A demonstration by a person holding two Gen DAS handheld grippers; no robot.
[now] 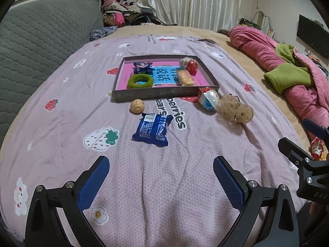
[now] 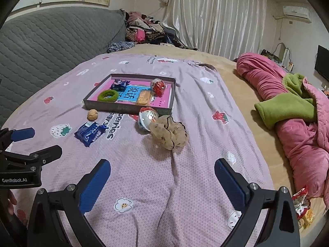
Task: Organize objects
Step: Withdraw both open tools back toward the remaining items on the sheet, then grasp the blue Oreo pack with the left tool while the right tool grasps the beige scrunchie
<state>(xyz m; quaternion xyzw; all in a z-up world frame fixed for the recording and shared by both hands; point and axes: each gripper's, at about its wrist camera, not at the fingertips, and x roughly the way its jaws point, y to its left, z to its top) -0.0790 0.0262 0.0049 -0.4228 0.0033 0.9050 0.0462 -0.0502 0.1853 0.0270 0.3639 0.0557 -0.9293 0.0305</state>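
Currently: both tools raised above a pink strawberry-print sheet (image 1: 144, 185) on a bed. Left gripper (image 1: 161, 182): blue-padded fingers (image 1: 93, 183) spread wide, nothing between them, aimed toward the blue snack packet (image 1: 152, 130). Right gripper (image 2: 162, 182): likewise spread wide and empty, aimed toward the beige scrunchie (image 2: 169, 134). Shallow grey tray (image 1: 164, 95) with pink lining, resting flat on the sheet well ahead of both tools. Inside the tray: green fuzzy ring (image 1: 140, 81) at near left, small dark-blue wrapper (image 1: 141, 66) at far left, wrapped biscuit (image 1: 185, 78) right of centre, clear ball with red contents (image 1: 189, 65) at far right corner. Outside the tray, on the sheet: walnut (image 1: 136, 106) just beside the near wall; blue snack packet lying flat nearer the tools, apart from the walnut; clear capsule with blue and red contents (image 1: 208, 100) off the near right corner, touching the beige scrunchie (seen most clearly from the right wrist). At right: rolled pink blanket (image 2: 298, 127) with a green lining, well apart from the tray. Red-and-white wrapper (image 2: 301, 203) on the tan underlay at the sheet's right edge. Grey quilted headboard (image 1: 41, 41) at left; white curtains (image 2: 216, 16) behind.
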